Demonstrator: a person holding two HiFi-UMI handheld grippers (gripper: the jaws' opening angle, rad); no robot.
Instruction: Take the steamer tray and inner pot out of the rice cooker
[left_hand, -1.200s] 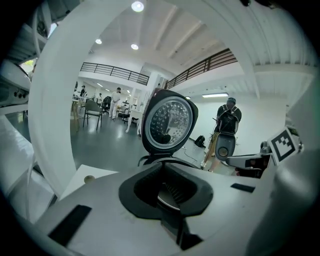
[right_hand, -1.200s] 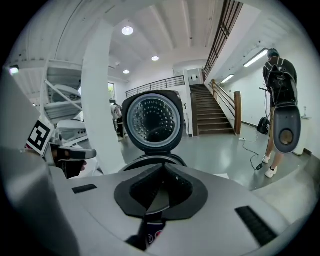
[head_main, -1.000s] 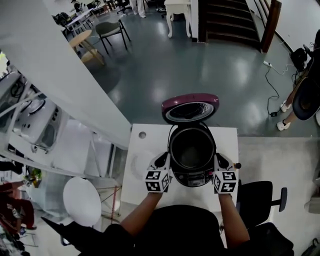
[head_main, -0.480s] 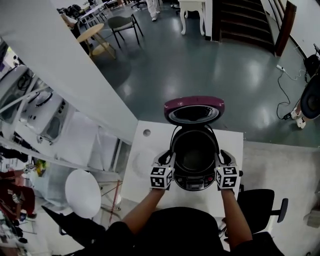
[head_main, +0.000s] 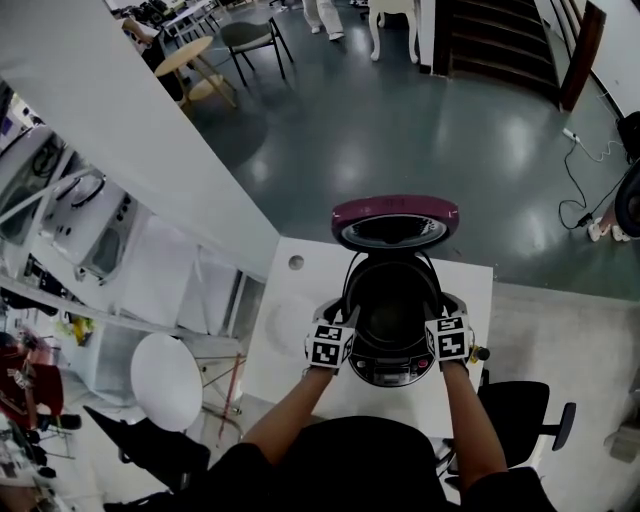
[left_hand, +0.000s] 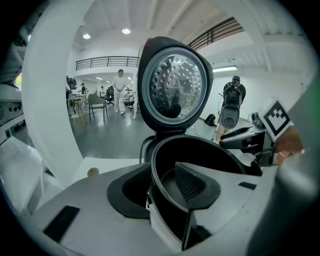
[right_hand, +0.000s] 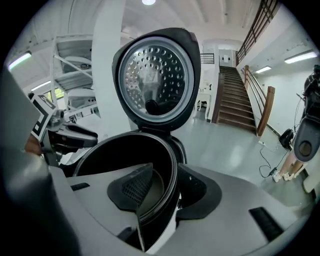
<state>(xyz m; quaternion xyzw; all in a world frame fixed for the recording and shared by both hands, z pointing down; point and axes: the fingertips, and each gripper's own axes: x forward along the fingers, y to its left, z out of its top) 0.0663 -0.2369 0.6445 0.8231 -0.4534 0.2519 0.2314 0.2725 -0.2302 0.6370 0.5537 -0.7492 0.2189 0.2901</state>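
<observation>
Inner pot: dark, seated inside the rice cooker.
Rice cooker: stands open at the middle of the white table, just in front of the person.
Pot rim: runs between the jaws of both grippers, one gripper at each side of the cooker.
Left gripper: jaws are opening. One ribbed pad is inside the pot and the other outside it. The rim sits in the gap, unclamped.
Right gripper: jaws are opening, astride the opposite rim in the same way, with space showing at the pads.
Lid: maroon outside, hinged up at the far side, its perforated metal plate facing the person.
Table, left of the cooker: a pale round shape lies there, too faint to identify.
Beyond the table: white round stool to the left, black chair to the right, staircase far back.
</observation>
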